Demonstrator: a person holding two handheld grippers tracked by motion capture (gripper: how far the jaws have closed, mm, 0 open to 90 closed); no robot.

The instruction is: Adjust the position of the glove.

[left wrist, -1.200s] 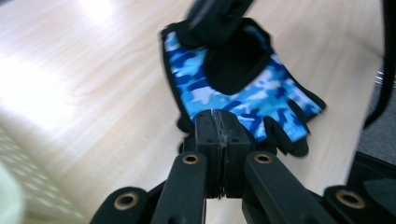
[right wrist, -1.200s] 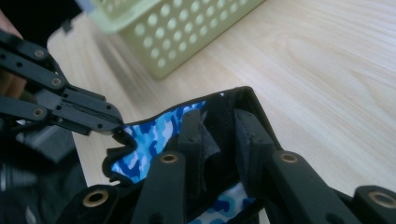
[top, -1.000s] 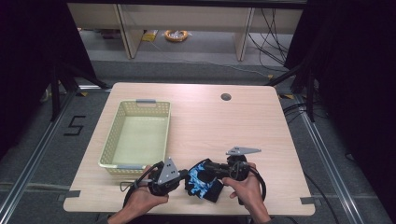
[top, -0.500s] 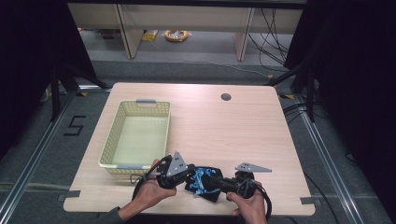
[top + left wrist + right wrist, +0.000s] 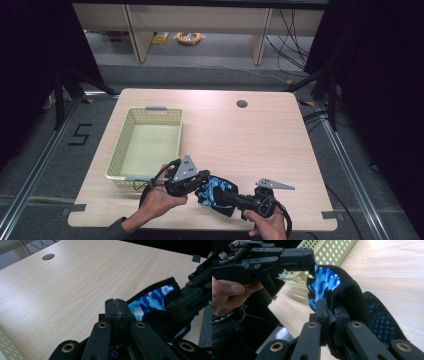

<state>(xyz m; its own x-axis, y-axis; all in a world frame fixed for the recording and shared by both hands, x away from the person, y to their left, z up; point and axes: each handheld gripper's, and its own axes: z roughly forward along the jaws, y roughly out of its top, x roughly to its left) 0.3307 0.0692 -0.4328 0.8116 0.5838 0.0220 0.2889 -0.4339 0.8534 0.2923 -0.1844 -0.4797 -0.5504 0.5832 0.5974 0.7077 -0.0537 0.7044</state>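
At the lower middle of the high view we hold a glove [image 5: 216, 192] over the worktop [image 5: 240, 140], just right of the basket [image 5: 145, 145]; left tongs [image 5: 199, 179] and right tongs [image 5: 227, 196] both clamp its cuff

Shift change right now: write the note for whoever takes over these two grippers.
Left gripper: jaws shut, pinching an edge of the blue camouflage garment.
Right gripper: shut on the garment's black edge.
The garment is bunched between both grippers at the table's near edge, just right of the yellow basket.
Done: both grips taken on the fabric.
Left: nothing lies in the basket; the garment probably goes there, perhaps folded first. Keep both pinches firm while moving.
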